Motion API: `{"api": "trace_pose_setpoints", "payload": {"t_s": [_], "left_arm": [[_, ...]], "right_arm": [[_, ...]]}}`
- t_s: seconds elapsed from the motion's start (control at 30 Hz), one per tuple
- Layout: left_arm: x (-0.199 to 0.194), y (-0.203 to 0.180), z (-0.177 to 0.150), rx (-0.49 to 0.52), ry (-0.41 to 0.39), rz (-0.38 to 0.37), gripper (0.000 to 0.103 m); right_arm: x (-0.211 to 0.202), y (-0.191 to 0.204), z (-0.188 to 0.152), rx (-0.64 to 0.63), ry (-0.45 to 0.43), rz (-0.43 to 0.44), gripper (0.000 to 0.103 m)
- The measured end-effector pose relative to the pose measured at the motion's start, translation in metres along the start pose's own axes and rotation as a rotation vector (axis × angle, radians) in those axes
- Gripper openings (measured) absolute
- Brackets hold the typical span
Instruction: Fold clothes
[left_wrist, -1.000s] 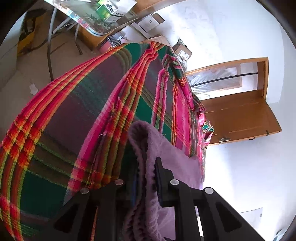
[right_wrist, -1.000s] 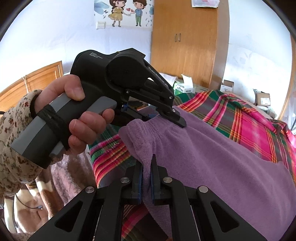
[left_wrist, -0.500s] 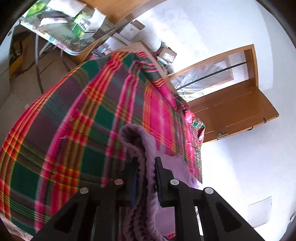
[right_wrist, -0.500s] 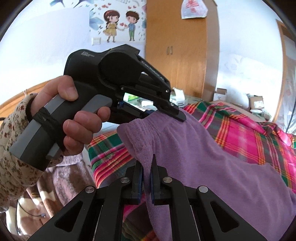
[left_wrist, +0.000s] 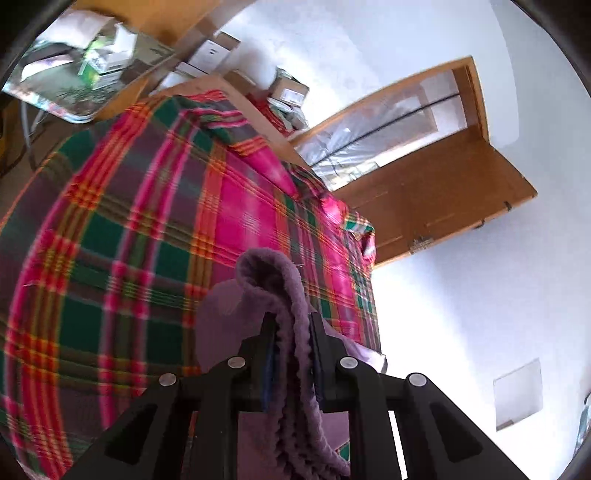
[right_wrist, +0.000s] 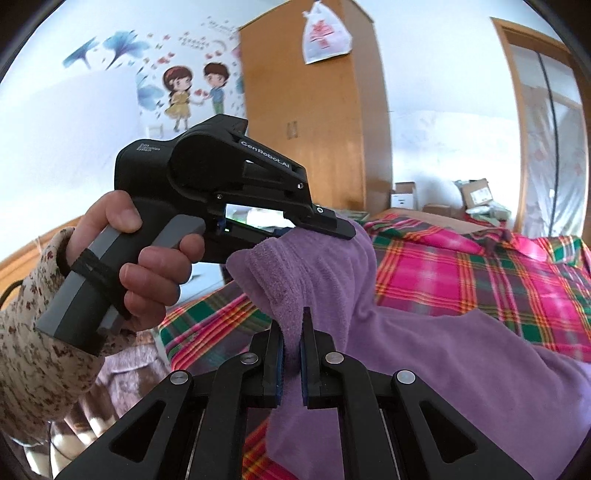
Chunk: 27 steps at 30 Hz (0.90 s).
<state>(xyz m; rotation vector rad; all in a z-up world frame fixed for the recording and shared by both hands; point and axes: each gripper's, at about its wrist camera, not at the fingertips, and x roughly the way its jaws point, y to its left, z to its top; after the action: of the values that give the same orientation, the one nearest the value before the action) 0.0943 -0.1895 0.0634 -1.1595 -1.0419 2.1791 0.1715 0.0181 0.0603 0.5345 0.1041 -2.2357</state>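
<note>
A bed (left_wrist: 110, 258) under a bright pink, green and orange plaid blanket (right_wrist: 480, 266) fills most of the room in front of me. Above it hangs a purple fleece garment (right_wrist: 424, 362), lifted at one edge, the rest trailing down onto the plaid. The left tool (left_wrist: 291, 332) is clamped tight on a bunched fold of it. The right tool (right_wrist: 291, 332) pinches the same edge just beside. A hand (right_wrist: 140, 258) in a floral sleeve (right_wrist: 33, 350) grips the left handle.
</note>
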Motion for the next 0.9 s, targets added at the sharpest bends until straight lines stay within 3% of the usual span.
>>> {"api": "trace_pose_setpoints", "payload": {"t_s": [0.9], "left_arm": [[0.108, -0.094, -0.016, 0.119, 0.183, -0.067, 0.017]], "right_arm": [[-0.077, -0.082, -0.013, 0.179, -0.077, -0.193, 0.007]]}}
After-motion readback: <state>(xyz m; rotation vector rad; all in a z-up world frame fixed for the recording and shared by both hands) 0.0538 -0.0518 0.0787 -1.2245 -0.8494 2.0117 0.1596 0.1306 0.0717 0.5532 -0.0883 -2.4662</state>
